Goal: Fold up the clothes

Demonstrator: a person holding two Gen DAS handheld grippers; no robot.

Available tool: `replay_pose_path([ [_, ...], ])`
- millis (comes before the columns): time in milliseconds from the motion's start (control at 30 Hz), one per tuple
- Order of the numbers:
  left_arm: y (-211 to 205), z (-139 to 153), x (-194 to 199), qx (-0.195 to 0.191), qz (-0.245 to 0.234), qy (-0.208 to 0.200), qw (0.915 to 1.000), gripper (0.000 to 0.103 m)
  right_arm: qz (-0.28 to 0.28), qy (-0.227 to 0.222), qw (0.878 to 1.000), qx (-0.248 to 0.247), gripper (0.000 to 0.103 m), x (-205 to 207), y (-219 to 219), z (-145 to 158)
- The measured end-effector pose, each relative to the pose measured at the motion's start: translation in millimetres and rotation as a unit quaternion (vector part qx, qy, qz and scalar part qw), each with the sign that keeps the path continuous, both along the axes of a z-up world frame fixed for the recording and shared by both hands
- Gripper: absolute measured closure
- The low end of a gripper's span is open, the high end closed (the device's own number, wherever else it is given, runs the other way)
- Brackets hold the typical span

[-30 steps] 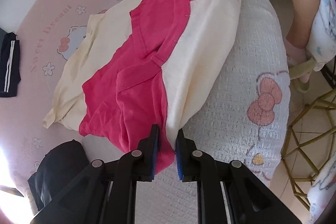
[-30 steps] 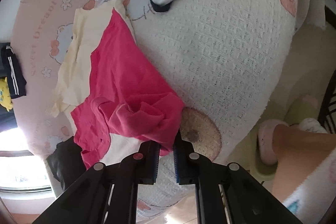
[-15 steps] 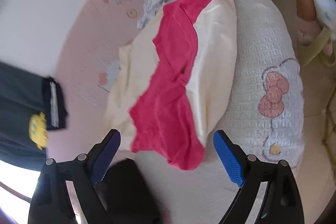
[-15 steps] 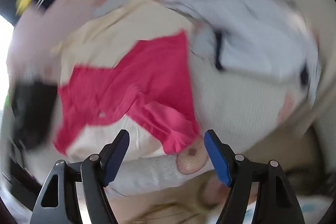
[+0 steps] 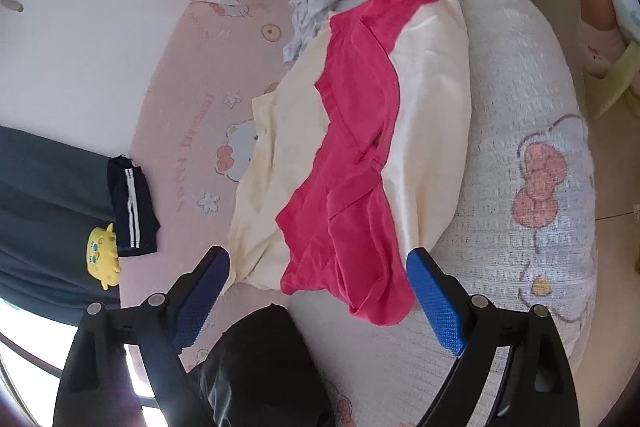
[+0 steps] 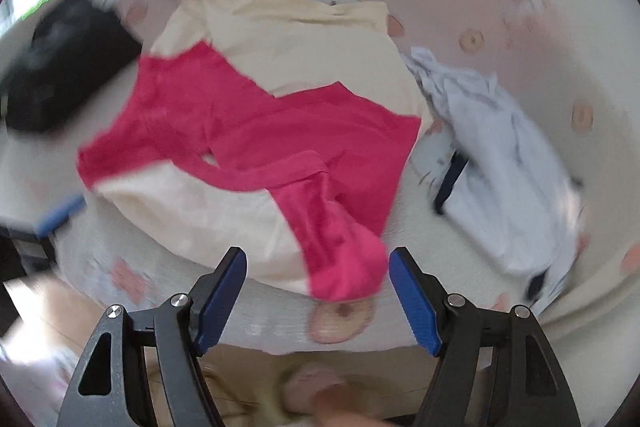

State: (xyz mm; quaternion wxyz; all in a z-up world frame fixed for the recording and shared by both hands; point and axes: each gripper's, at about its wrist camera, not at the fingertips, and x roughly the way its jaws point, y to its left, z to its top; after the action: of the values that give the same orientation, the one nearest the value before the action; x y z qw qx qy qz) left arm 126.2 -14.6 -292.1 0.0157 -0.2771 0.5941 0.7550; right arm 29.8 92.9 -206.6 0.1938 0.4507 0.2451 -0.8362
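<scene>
Currently, bed: pink cartoon-print sheet (image 5: 192, 75), with a white knitted blanket (image 5: 520, 99) along the near edge.
Cream garment: the cream garment (image 5: 432, 99) lies spread near the near edge of the bed, partly on the blanket.
Pink garment: the pink garment (image 5: 360, 147) lies as a rumpled band across the cream garment; one end droops toward the near edge, the other reaches the white clothing.
Other clothes: white clothing (image 6: 500, 147) bunched just beside the far end of the pink garment; black bundle (image 5: 260, 367) under the left tool; striped dark shorts (image 5: 130, 205) well apart, toward the far edge.
Left tool: the left tool (image 5: 318, 293) is spread wide, nothing between its pads, hovering over the pink end.
Right tool: the right tool (image 6: 316, 287) is likewise wide and empty, above the other pink end.
Risk: the pink layer is creased and skewed, so a fold from here would likely lock in wrinkles; a pinch could catch the cream layer beneath too; a drooping end may slide off the edge.
Left view only: shorts, yellow toy (image 5: 102, 253), the person's leg.
Right view only: the whole pink outline, though blurred.
</scene>
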Motion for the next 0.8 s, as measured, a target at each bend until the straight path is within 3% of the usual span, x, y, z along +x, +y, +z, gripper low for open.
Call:
replay_pose_path([
  [267,-3,-25,-1,-0.020,-0.020,-0.040,0.9988,0.013,0.139,0.082,0.982,0.101,0.030,30,-16,-14],
  [400,-4,-30,-4,0.006,-0.006,-0.070,0.9975,0.013,0.197,0.105,0.962,0.159,0.030,43,-33,-31],
  [500,-1,-36,-7,0.018,0.001,-0.079,0.9967,0.013,0.249,0.129,0.933,0.225,0.030,52,-47,-57],
  [633,3,-42,-10,0.012,-0.006,-0.070,0.9975,0.013,0.279,0.152,0.908,0.275,0.030,55,-53,-80],
  [800,8,-47,-13,-0.005,-0.025,-0.053,0.9982,0.012,0.274,0.156,0.899,0.305,0.030,45,-49,-97],
])
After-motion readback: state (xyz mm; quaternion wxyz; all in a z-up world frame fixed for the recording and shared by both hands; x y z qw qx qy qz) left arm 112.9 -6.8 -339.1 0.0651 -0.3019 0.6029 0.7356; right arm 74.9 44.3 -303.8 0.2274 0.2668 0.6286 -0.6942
